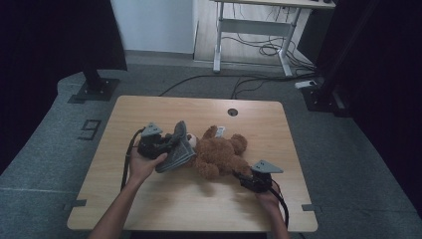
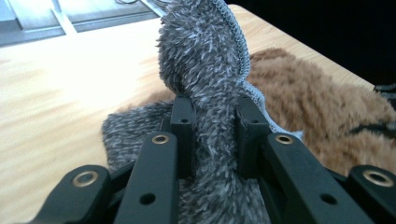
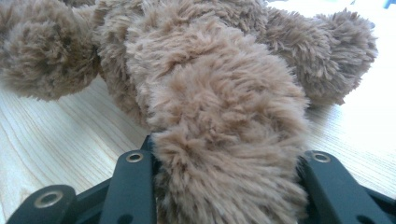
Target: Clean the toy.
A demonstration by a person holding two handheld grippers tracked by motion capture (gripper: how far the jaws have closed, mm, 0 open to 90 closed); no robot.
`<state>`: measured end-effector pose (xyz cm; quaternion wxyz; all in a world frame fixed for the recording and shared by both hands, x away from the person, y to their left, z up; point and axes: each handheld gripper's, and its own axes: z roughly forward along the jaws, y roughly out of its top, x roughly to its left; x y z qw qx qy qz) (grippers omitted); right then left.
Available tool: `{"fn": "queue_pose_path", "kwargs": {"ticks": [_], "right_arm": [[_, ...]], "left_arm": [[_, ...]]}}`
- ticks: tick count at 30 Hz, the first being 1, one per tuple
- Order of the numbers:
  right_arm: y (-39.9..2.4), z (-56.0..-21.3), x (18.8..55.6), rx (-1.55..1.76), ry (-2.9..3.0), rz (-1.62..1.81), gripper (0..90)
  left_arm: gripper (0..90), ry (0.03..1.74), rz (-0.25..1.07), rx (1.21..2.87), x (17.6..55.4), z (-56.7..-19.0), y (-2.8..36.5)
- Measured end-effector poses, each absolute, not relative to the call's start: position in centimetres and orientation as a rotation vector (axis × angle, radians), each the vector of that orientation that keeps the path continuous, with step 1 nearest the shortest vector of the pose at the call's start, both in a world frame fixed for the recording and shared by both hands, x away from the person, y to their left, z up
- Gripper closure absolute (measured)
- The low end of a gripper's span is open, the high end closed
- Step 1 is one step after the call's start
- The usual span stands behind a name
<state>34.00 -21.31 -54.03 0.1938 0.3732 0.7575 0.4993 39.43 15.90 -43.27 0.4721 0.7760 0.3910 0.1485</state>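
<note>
A brown teddy bear (image 1: 221, 153) lies in the middle of the wooden table (image 1: 164, 199). A grey fuzzy knit garment (image 1: 177, 148) covers its left end, over the head. My left gripper (image 1: 169, 147) is shut on a raised fold of that grey garment (image 2: 212, 107), which stands up between the black fingers (image 2: 183, 126). My right gripper (image 1: 241, 177) is shut on a limb of the teddy bear (image 3: 224, 154) at the bear's near right side; the brown fur bulges over the jaws and hides the pads. The bear's body (image 2: 317, 112) lies behind the grey fabric.
The table has a round cable hole (image 1: 232, 112) near its far edge. A small white tag (image 1: 219, 131) pokes out behind the bear. Beyond the table stand a white desk frame (image 1: 249, 30), loose floor cables (image 1: 268, 50) and a black stand base (image 1: 94, 89).
</note>
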Motion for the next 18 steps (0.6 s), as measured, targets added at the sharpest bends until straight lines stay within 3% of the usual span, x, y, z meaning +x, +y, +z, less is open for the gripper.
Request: {"fn": "queue_pose_path", "kwargs": {"ticks": [7, 11, 18], "right_arm": [[-21.6, -54.2, 33.8, 1.028, 2.130, 1.397, 55.4], [-21.6, -54.2, 33.7, 1.027, 2.134, 1.402, 54.4], [-21.2, -53.6, 33.3, 1.064, 2.098, 1.415, 33.7]], "left_arm": [[72.4, 0.965, 0.333, 1.922, 42.0, -43.1, 14.0], [72.9, 0.992, 0.239, 1.915, 42.6, -44.6, 14.3], [73.8, 0.992, 0.183, 1.868, 41.4, -46.2, 15.6]]}}
